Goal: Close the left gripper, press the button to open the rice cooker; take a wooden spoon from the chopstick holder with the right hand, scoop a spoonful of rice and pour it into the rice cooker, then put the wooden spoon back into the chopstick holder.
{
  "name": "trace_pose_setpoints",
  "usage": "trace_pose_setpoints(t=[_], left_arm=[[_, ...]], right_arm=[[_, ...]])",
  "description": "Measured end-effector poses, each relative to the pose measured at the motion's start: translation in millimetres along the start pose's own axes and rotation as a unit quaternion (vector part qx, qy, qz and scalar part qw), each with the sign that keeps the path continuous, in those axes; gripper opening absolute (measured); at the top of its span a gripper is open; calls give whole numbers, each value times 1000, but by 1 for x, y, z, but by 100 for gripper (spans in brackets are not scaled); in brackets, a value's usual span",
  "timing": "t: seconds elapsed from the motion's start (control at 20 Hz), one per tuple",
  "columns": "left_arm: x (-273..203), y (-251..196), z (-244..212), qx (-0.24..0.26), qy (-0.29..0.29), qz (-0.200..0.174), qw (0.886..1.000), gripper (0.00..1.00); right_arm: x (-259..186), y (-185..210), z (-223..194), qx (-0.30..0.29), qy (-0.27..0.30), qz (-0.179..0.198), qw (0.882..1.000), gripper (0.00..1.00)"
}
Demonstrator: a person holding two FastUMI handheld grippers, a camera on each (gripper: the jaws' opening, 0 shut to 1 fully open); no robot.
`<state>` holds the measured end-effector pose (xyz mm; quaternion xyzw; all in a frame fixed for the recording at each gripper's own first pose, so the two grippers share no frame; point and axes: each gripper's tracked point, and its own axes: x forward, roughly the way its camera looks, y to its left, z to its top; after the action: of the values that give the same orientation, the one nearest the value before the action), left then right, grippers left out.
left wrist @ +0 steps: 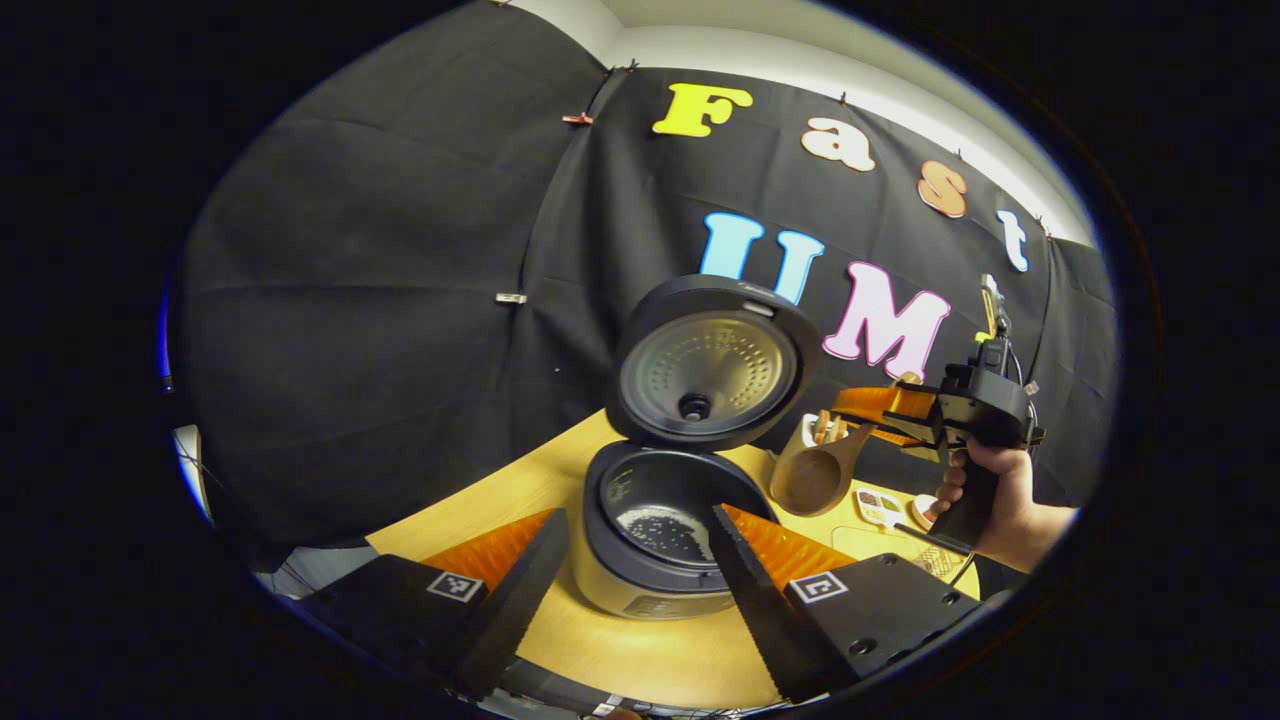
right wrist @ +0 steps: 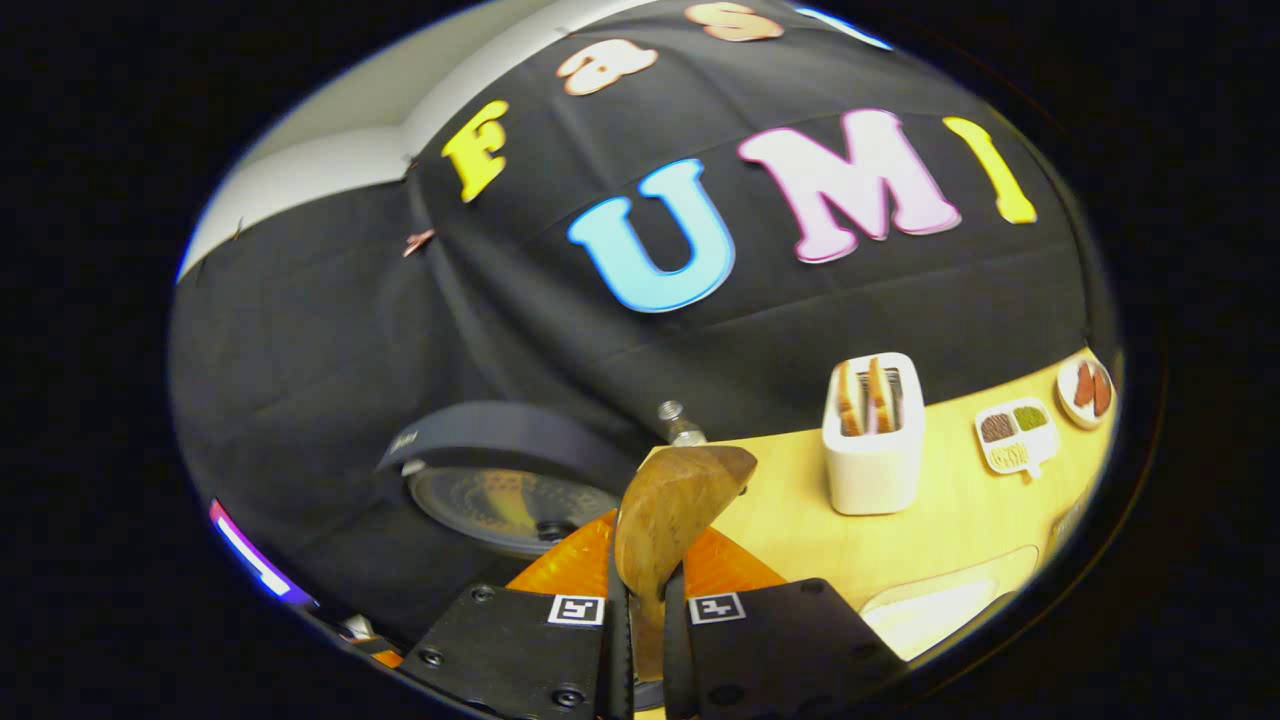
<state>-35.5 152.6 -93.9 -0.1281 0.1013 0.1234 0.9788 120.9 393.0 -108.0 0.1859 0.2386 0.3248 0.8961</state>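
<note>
The rice cooker [left wrist: 650,590] stands open on the wooden table, its lid [left wrist: 710,365] raised upright. White rice [left wrist: 665,528] lies at the bottom of its dark pot. My left gripper [left wrist: 635,600] is open, its fingers spread either side of the cooker's front. To the right of the cooker and above the table, my right gripper [left wrist: 872,418] is held by a hand [left wrist: 1005,500] and is shut on the handle of the wooden spoon [left wrist: 815,475]. The spoon's bowl [right wrist: 675,510] tilts down toward the cooker and looks bare. The white chopstick holder [right wrist: 873,435] holds other wooden utensils.
A small divided dish [right wrist: 1015,435] and a plate with red pieces [right wrist: 1085,385] sit at the table's far right. A pale tray [right wrist: 940,600] lies near the right gripper. The cooker lid [right wrist: 500,480] rises to the left of the spoon. Black cloth walls close the back.
</note>
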Motion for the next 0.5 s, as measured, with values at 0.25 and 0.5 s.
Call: trace_pose_setpoints(t=[0.25,0.5], left_arm=[[5,-42,14,20,-19,-13,1000,95],[14,-79,23,12,-32,-17,999,95]], right_arm=[[-55,-94,62,49,-53,-72,995,16],[-115,-195,103,98,-93,-148,980,16]])
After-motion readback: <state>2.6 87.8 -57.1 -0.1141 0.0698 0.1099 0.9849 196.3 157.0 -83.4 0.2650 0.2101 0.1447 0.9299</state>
